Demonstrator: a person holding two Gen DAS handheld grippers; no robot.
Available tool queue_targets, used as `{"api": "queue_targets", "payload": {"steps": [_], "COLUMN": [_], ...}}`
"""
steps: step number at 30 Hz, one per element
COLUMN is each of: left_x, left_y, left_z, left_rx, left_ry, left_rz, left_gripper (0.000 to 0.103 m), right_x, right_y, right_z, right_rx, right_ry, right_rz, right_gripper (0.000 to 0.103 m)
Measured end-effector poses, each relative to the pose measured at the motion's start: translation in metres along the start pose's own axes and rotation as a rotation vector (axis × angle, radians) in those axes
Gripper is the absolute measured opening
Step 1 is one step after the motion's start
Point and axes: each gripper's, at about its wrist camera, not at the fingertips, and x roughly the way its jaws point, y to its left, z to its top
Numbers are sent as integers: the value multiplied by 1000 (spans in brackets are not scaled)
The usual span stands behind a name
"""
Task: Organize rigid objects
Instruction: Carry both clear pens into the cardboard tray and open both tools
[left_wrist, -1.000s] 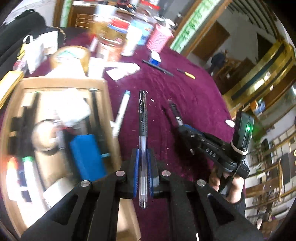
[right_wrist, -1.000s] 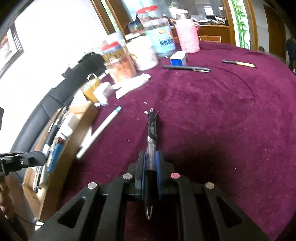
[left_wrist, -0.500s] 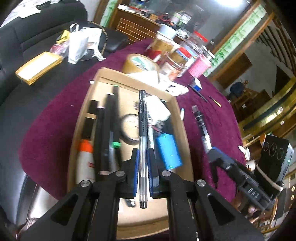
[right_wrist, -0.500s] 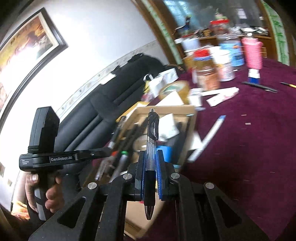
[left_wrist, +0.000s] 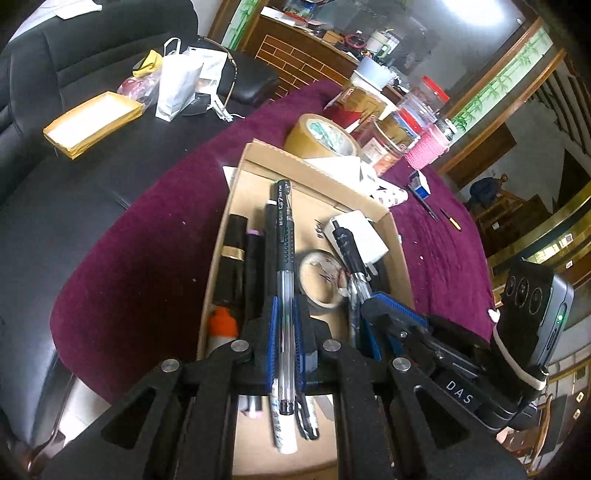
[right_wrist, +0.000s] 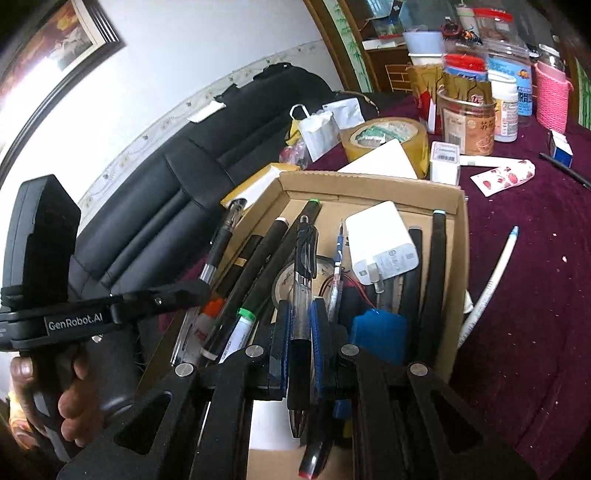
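Left gripper (left_wrist: 287, 334): blue-padded fingers (left_wrist: 273, 325) clamped on a clear-barrelled gel pen with black cap (left_wrist: 285, 280), cap pointing forward past the fingertips. Right gripper (right_wrist: 300, 332) likewise clamped on a clear retractable pen with black grip (right_wrist: 303, 273). Both pens hang over the open brown cardboard box (right_wrist: 456, 236) of pens and markers, directly below the fingers.

A black leather sofa (left_wrist: 74, 177) fills the frame's left, bearing a white paper bag (left_wrist: 177, 92). A framed picture (right_wrist: 55, 40) hangs at upper left.
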Motion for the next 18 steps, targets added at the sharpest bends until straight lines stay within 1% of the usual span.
{"api": "queue_targets", "payload": {"steps": [5,11,16,18], "left_x": [10,21,25,27], "left_y": [4,6,8,8], "left_z": [5,11,14,14], "left_rx": [6,17,31,35], "left_ry": [21,42,55,63], "left_rz": [15,56,95,98], "left_gripper": [6,6,6,6], "right_x": [7,11,13,15], "right_y": [1,1,1,1], "right_z": [2,2,2,2], "right_rx": [6,9,9,9], "right_ry": [12,18,27,28], "right_rz": [-12,-32,-22,-23], "right_gripper": [10,10,10,10]}}
